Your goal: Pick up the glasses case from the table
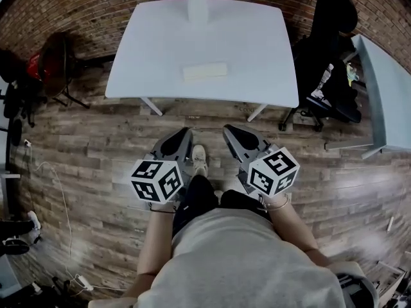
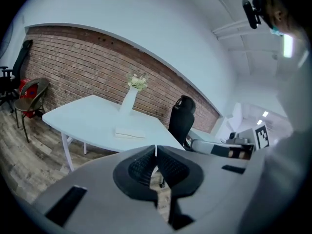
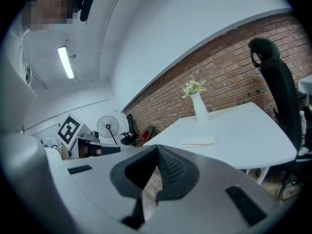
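Here we are at the head view: the pale, oblong glasses case lies flat on the white rectangular table, towards the middle of the near edge, its long side running along that edge. Behind it, at the far edge against the red brick wall, stands a tall white vase with pale flowers. The person is on the wood-plank floor short of the table, both tools held out in front of the body and well apart from the case. The left gripper points towards the table with its grey jaws pressed together and nothing between them. In its own view the dark ribbed pads meet at the tip, with only floor showing below them. The right gripper sits just beside it, likewise closed tight and empty; its view shows the textured pads meeting at the tip. Each carries its cube with black-and-white square markers, left and right. From the left gripper view the case is ahead on the tabletop, the vase beyond it. From the right gripper view the case lies in front of the vase. A black high-backed office chair stands off the table's right corner, a dark red chair off its left.
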`<action>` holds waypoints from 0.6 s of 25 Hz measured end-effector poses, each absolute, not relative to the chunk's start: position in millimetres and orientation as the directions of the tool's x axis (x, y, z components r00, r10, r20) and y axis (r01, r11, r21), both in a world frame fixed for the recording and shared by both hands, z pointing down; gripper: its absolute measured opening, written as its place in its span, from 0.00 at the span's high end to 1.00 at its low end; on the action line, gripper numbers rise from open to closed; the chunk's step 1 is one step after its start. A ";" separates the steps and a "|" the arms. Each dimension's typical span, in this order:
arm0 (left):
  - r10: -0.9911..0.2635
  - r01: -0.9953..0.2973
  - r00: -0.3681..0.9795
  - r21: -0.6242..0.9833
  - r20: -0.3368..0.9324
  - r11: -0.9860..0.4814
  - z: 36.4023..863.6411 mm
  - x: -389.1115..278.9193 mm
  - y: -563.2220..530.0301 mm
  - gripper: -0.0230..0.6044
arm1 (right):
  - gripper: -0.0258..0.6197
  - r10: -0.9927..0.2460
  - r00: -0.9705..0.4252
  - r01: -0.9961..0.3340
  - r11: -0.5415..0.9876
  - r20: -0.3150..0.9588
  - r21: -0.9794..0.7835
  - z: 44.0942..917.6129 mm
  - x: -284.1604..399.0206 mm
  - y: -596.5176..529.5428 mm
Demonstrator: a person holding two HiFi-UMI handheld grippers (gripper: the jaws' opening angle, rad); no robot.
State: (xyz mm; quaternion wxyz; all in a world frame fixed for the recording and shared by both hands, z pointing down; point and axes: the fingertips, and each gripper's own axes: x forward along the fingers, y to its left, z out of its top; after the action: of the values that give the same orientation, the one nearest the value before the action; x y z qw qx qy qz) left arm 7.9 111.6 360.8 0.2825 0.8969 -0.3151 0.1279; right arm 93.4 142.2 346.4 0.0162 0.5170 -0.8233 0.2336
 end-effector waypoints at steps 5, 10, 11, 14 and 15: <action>-0.456 -0.609 0.791 0.446 0.409 -0.656 366.0 19.0 42.2 0.94 | 0.96 -0.836 -0.479 -0.855 0.375 0.267 -0.359 336.1 91.4 71.1; -0.396 -0.567 0.815 0.439 0.423 -0.698 374.7 20.1 -8.8 0.94 | 0.96 -0.828 -0.476 -0.860 0.367 0.298 -0.355 338.2 88.4 3.7; -0.387 -0.563 0.817 0.446 0.428 -0.696 378.5 18.5 -17.3 0.94 | 0.96 -0.824 -0.478 -0.861 0.369 0.305 -0.351 339.2 86.0 -5.6; -0.364 -0.546 0.828 0.460 0.427 -0.701 386.1 15.9 -42.5 0.94 | 0.96 -0.814 -0.478 -0.865 0.370 0.331 -0.340 345.0 81.4 -30.6; -0.358 -0.538 0.832 0.458 0.425 -0.707 387.3 15.8 -50.1 0.94 | 0.96 -0.809 -0.480 -0.865 0.370 0.340 -0.339 347.3 80.1 -38.2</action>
State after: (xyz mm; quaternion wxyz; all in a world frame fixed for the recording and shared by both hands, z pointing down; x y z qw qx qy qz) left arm 15.8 -50.1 387.3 0.2930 0.9110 -0.2459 0.1542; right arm 80.1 -38.2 347.3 0.0578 0.5067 -0.8257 0.2409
